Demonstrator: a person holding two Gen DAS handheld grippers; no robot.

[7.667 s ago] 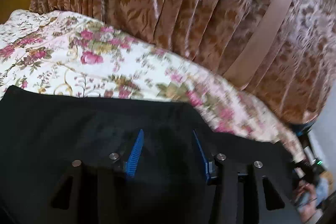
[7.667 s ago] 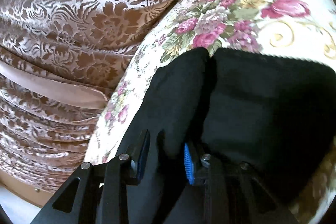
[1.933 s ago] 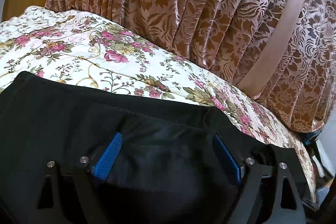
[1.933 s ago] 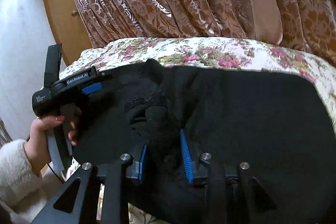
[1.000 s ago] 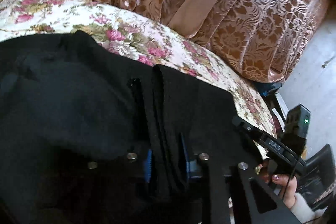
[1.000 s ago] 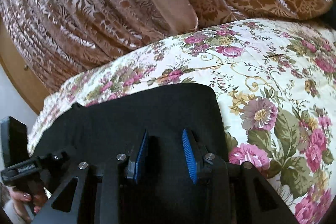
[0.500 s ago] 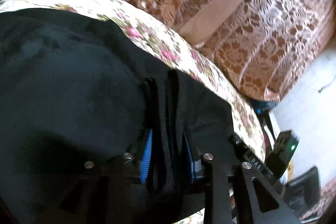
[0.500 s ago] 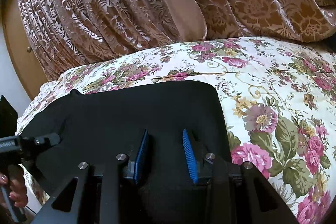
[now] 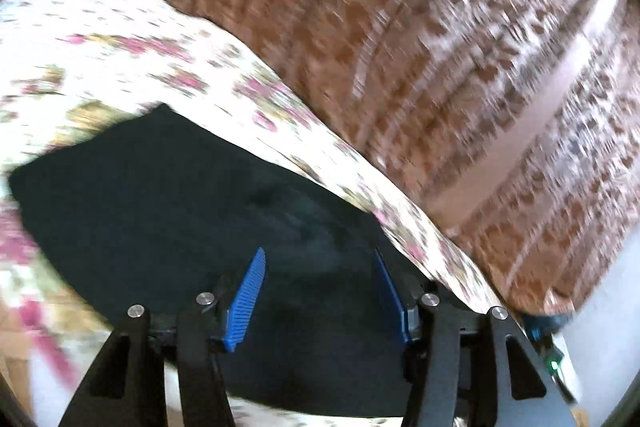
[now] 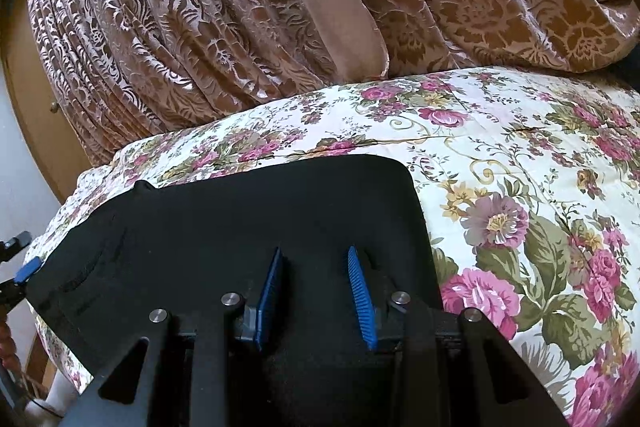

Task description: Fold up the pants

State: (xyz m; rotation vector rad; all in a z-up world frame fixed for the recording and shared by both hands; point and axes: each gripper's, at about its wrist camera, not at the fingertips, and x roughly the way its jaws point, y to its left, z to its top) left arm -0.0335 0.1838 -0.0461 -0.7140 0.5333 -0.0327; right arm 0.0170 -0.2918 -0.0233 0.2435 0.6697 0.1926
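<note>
The black pants (image 10: 256, 219) lie folded into a flat block on the floral bedspread (image 10: 520, 155). They also show in the blurred left wrist view (image 9: 168, 203). My left gripper (image 9: 318, 263) is open wide and empty just above the cloth. My right gripper (image 10: 314, 263) is open and empty above the block's near right part. The tip of my left gripper (image 10: 24, 269) shows at the left edge of the right wrist view, beside the pants' left end.
A brown floral curtain (image 10: 248, 7) hangs right behind the bed. It also fills the top right of the left wrist view (image 9: 460, 47). A wooden door (image 10: 36, 107) stands at the far left. The bed's right half is bare bedspread.
My left gripper has let go of the folded edge it held, opened wide and swung fast to the left. My right gripper stays open and has barely moved.
</note>
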